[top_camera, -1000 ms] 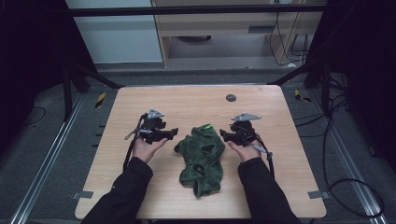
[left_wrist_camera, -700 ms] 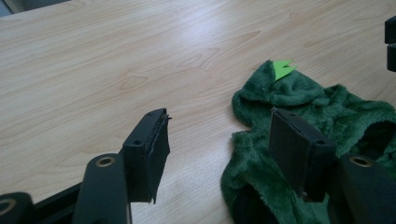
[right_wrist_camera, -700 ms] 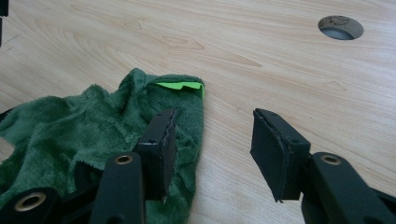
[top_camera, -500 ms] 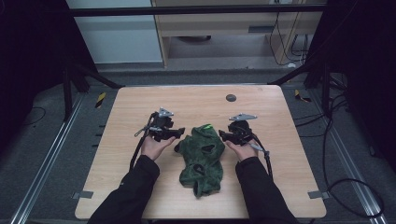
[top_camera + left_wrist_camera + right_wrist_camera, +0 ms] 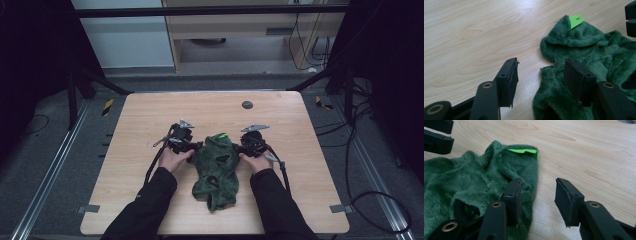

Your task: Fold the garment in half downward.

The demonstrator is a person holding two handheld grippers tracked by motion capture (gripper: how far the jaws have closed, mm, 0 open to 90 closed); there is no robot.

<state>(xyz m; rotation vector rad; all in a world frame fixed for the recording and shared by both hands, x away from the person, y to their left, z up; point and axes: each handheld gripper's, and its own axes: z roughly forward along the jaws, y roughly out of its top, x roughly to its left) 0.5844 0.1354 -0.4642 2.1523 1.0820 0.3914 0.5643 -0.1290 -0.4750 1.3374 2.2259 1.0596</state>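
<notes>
Claws (image 5: 196, 146) flanking lengthwise green garment (image 5: 216, 170)

I see a dark green plush garment (image 5: 216, 167) lying crumpled on the wooden worktop (image 5: 150, 115), near its front middle. Its fleecy pile is bunched into soft folds, with a rounded hood-like end pointing away from me and a narrower, rumpled end trailing toward the front edge. A small bright green pointed tag (image 5: 576, 20) sticks up from the hood end.
</notes>
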